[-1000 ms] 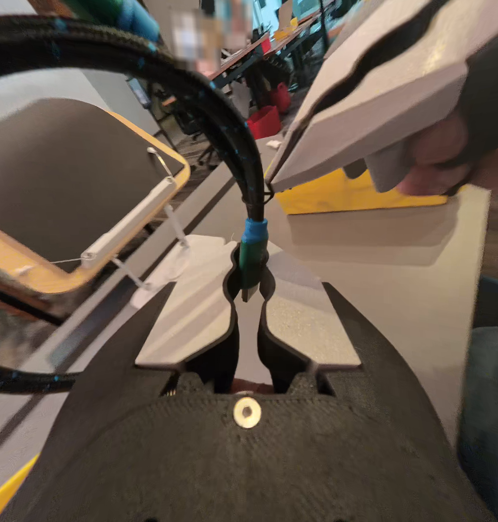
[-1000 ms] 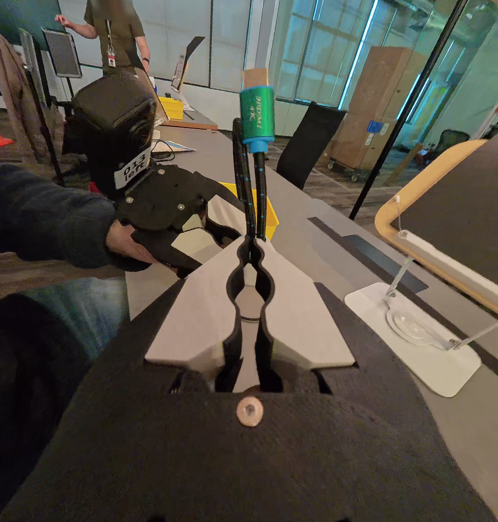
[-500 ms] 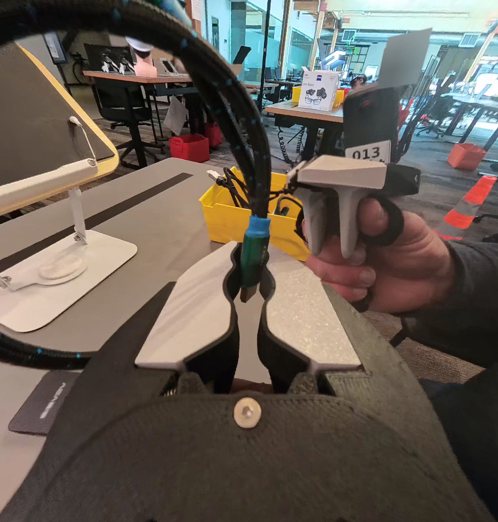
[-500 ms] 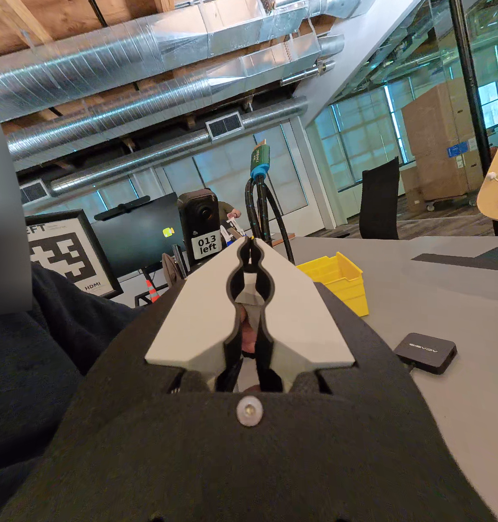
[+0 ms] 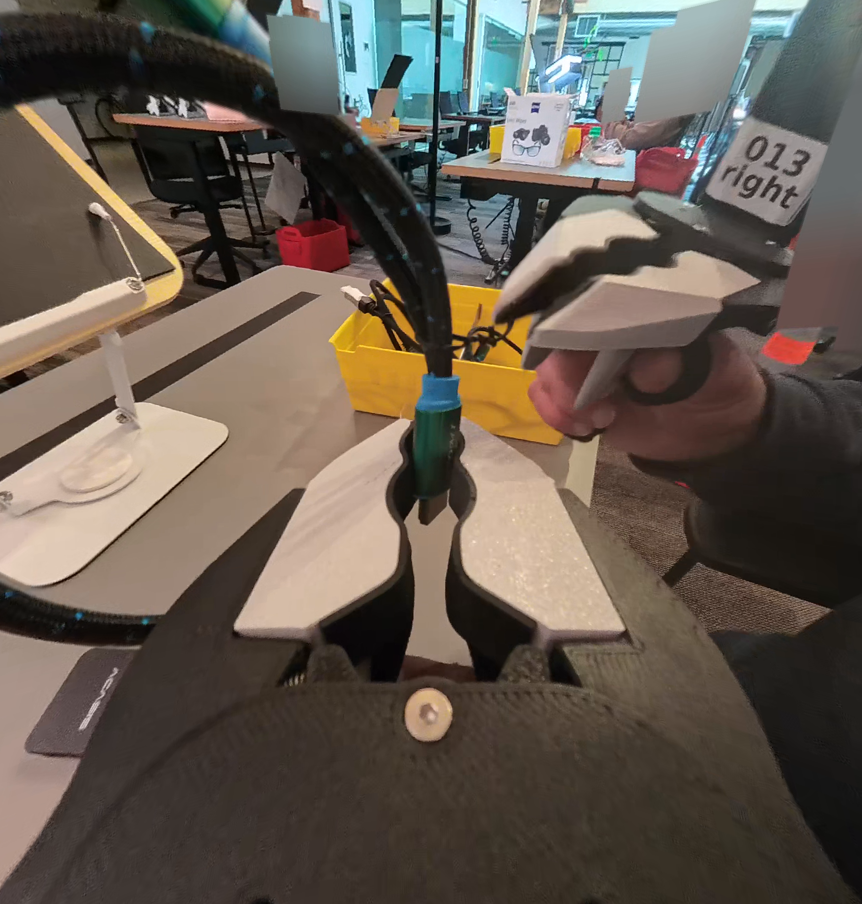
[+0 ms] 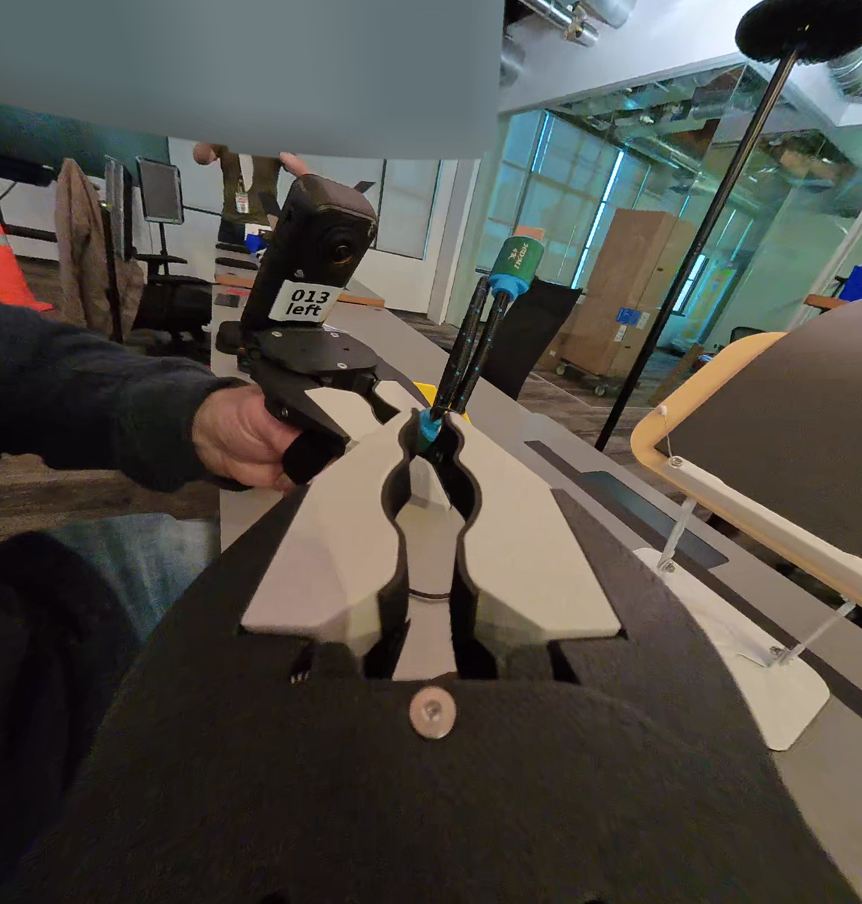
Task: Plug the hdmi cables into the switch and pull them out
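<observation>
My left gripper [image 5: 434, 440] is shut on a green HDMI plug [image 5: 436, 455] with a blue collar, its metal tip pointing back at the camera. The black braided cable [image 5: 370, 171] loops up and around from it. Its second green plug [image 6: 514, 259] sticks up in the air. My right gripper [image 6: 430, 420] is held just beyond that cable bundle, jaws parted by a narrow gap, and I see nothing held in them. It also shows in the left wrist view [image 5: 502, 313]. The switch [image 5: 76, 699], a small dark flat box, lies on the table, half hidden under my left gripper.
A yellow bin [image 5: 395, 376] with loose cables stands at the table's far edge. A tilted screen on a white stand [image 5: 101, 469] fills the left side and also shows in the right wrist view [image 6: 742, 675]. The table edge [image 5: 583, 469] runs close on the right. A person stands far off [image 6: 243, 195]. My left tips are roughly 30 centimetres from the switch [image 5: 76, 699].
My right gripper has let go of the cable: its jaws have parted and its view has tilted down from the ceiling to the table. The left gripper still holds the plug.
</observation>
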{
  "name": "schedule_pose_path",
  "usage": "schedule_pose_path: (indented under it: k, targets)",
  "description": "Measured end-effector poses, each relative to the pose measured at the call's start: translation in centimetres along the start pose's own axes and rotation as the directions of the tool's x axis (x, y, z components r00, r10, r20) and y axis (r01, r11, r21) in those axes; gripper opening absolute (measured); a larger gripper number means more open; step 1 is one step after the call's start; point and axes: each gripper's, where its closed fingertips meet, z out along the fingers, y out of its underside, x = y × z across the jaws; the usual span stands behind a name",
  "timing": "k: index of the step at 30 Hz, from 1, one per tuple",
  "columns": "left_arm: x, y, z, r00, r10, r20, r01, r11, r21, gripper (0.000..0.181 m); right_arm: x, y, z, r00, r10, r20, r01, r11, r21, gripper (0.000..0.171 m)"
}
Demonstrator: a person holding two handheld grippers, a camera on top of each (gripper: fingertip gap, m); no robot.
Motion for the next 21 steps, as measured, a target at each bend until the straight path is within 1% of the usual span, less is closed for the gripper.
schedule_pose_path:
  k: [1, 2, 4, 5, 6, 7, 11, 14, 16, 18, 20, 21]
  targets:
    - [-0.3, 0.1, 0.0, 1.0, 0.021, 0.017, -0.021, 1.0, -0.009, 0.009, 0.1, -0.2, 0.0, 1.0, -0.02, -0.01, 0.02, 1.0, -0.01, 0.017]
    - [-0.4, 0.2, -0.1, 0.998, 0.053, 0.032, -0.052, 0.998, -0.017, 0.009, 0.1, -0.4, 0.0, 0.999, -0.045, -0.014, 0.045, 0.999, -0.027, 0.023]
    - [-0.4, 0.1, 0.0, 0.997, 0.067, 0.036, -0.066, 0.997, -0.025, 0.009, -0.1, -0.2, 0.2, 0.997, -0.083, -0.006, 0.082, 0.994, -0.07, 0.024]
    - [-0.4, 0.3, 0.0, 0.995, 0.085, 0.042, -0.084, 0.996, -0.034, 0.009, -0.3, 0.0, 0.2, 0.996, -0.092, 0.009, 0.093, 0.992, -0.083, 0.02]
    - [-0.4, 0.3, 0.1, 0.994, 0.097, 0.047, -0.096, 0.995, -0.035, 0.009, -0.4, 0.0, 0.3, 0.995, -0.103, 0.017, 0.104, 0.991, -0.087, 0.006]
    - [-0.3, 0.3, 0.1, 0.995, 0.09, 0.042, -0.089, 0.995, -0.033, 0.009, -0.3, 0.1, 0.3, 0.994, -0.109, 0.014, 0.11, 0.99, -0.093, 0.001]
    - [-0.2, 0.3, 0.1, 0.997, 0.071, 0.033, -0.07, 0.997, -0.03, 0.009, -0.4, 0.5, 0.1, 0.989, -0.149, 0.02, 0.15, 0.983, -0.107, 0.0]
    - [0.2, 0.1, 0.1, 1.0, 0.018, -0.002, -0.018, 1.0, -0.02, 0.009, -0.8, 1.0, 0.1, 0.965, -0.259, 0.033, 0.261, 0.952, -0.157, 0.0]
    - [0.5, -0.1, 0.1, 0.999, -0.031, -0.029, 0.031, 1.0, -0.003, 0.009, -1.0, 1.2, 0.2, 0.959, -0.28, 0.039, 0.283, 0.945, -0.167, 0.0]
    - [0.8, -0.6, 0.0, 0.997, -0.059, -0.058, 0.061, 0.997, 0.036, 0.009, -0.8, 2.0, 0.4, 0.971, -0.237, 0.041, 0.24, 0.952, -0.187, 0.0]
    - [0.5, -1.7, -0.6, 0.991, -0.11, -0.082, 0.118, 0.988, 0.102, 0.009, -0.3, 2.4, -0.1, 0.99, -0.139, 0.036, 0.143, 0.976, -0.164, 0.0]
    - [0.2, -2.1, -0.9, 0.992, -0.106, -0.075, 0.114, 0.987, 0.111, 0.009, 0.0, 2.3, -0.3, 0.994, -0.107, 0.023, 0.11, 0.983, -0.149, 0.0]
